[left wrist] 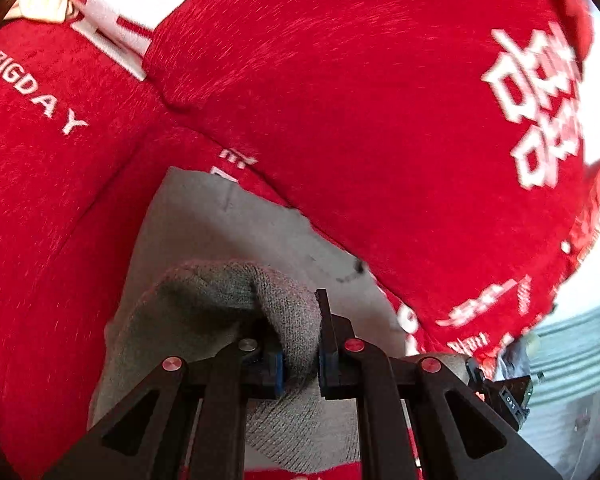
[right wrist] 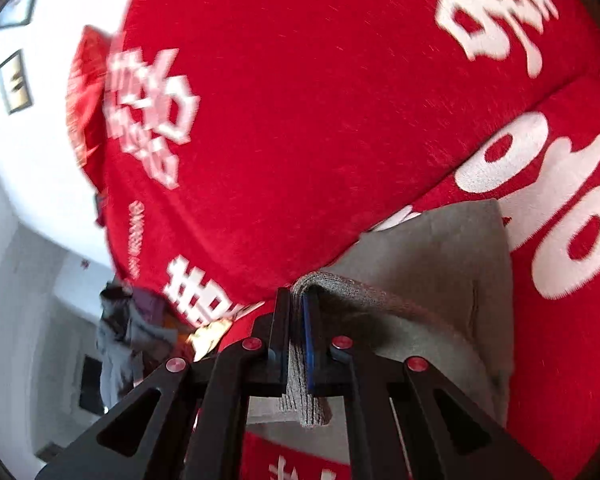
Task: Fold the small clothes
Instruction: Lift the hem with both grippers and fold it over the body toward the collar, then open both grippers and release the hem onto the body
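The left gripper [left wrist: 300, 340] pinches a bunched fold of the grey knit cloth [left wrist: 220, 304] between its two black fingers. The right gripper [right wrist: 298, 332] is squeezed tight on a thin edge of the same grey knit cloth [right wrist: 428, 276]. The cloth lies on a red blanket [left wrist: 360, 92] with big white letters and signs on it. The red blanket [right wrist: 300, 120] fills most of both views. Off to the side of the right view, a pile of mixed clothes [right wrist: 136, 332] sits lower down, near a white wall [right wrist: 40, 184].
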Available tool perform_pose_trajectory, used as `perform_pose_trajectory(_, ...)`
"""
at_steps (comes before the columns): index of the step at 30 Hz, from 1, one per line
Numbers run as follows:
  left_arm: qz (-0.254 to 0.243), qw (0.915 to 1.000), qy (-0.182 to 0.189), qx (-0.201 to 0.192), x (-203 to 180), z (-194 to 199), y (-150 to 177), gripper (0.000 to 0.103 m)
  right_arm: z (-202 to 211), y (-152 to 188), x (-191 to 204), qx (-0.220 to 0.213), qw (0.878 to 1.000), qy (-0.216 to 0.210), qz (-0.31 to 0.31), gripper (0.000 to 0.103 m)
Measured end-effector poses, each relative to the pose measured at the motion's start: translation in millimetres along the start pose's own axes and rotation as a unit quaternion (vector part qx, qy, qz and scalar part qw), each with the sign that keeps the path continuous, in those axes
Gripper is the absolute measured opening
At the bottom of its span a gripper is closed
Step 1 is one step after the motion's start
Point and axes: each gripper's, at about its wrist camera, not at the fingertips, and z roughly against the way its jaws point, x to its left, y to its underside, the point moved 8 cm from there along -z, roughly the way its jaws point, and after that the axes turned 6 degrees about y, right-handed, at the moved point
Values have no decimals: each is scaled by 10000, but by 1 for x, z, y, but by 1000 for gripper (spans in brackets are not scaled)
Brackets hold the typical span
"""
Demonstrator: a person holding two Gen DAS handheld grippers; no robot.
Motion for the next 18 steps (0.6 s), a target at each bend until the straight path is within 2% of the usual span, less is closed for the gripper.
perform_pose_trajectory(3, 242, 9993, -271, 130, 23, -33, -8, 13, -37, -13, -16, 90, 9987, 496, -45, 6)
perform_pose_trajectory(5, 531, 9971, -483, 268, 43, -49, -7, 13, -57, -18, -32, 137, 9958, 878, -213, 11)
perform_pose_trajectory(6, 734, 9954, -465, 394, 53, -56, -6, 13, -64, -17, -39, 191, 9946, 967, -336, 11)
perform_pose_trajectory(7, 937, 9937, -394, 467, 61, -58, -4, 13, -71, -17, -49, 280, 9920, 1136, -482, 20)
perform_pose_trajectory(8, 1072, 9926, -270, 495, 65, -57, -4, 18, -76, -15, -56, 379, 9892, 1274, -615, 38)
perform_pose_trajectory(9, 1196, 9915, -41, 514, 66, -53, -5, 31, -79, -12, -63, 471, 9869, 1337, -763, 50)
perform_pose_trajectory(10, 1280, 9904, 121, 501, 65, -46, -7, 43, -78, -9, -68, 486, 9858, 1336, -890, 73)
perform_pose_trajectory(11, 1323, 9900, 224, 429, 64, -39, -10, 61, -72, -8, -70, 398, 9861, 1303, -953, 79)
perform_pose_trajectory(12, 1330, 9904, 270, 276, 63, -27, -14, 86, -65, -7, -70, 292, 9870, 1256, -955, 79)
perform_pose_trajectory(13, 1317, 9910, 225, 107, 62, -14, -19, 100, -56, -7, -68, 193, 9881, 1217, -918, 79)
perform_pose_trajectory(15, 1177, 9919, 425, -196, 55, 14, -24, 101, -37, -4, -61, 87, 9901, 1211, -708, 79)
perform_pose_trajectory(16, 1038, 9930, 519, -221, 50, 25, -24, 101, -28, 0, -55, 81, 9914, 1215, -483, 80)
perform_pose_trajectory(17, 831, 9951, 500, -216, 45, 34, -21, 101, -22, 5, -48, 150, 9913, 1297, -187, 80)
perform_pose_trajectory(18, 502, 9980, 354, -149, 40, 40, -14, 101, -18, 15, -39, 339, 9864, 1577, 321, 80)
